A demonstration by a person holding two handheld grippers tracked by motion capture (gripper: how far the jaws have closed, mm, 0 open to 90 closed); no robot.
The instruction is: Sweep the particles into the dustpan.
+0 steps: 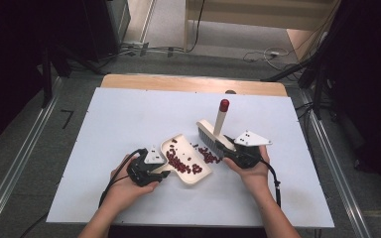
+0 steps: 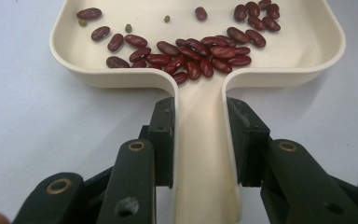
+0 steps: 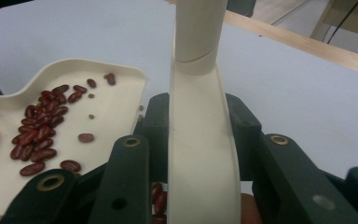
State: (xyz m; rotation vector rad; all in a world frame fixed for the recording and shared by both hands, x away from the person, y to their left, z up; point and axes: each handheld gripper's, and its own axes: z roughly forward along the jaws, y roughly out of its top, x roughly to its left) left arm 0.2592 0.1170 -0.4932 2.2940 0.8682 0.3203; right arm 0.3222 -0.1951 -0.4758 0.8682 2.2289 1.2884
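While my left gripper [image 2: 200, 144] is clamping the dustpan [image 1: 185, 159] handle to steady it on the table [image 1: 129, 119], I'm gripping the brush [image 1: 213, 130] with my right gripper [image 3: 200, 140], sweeping beans [image 1: 207, 156] toward the pan's mouth.

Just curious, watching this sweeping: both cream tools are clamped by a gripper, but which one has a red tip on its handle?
The brush in the right gripper: its upright handle ends in a red cap. The dustpan, held by the left gripper, is plain cream and holds red beans.
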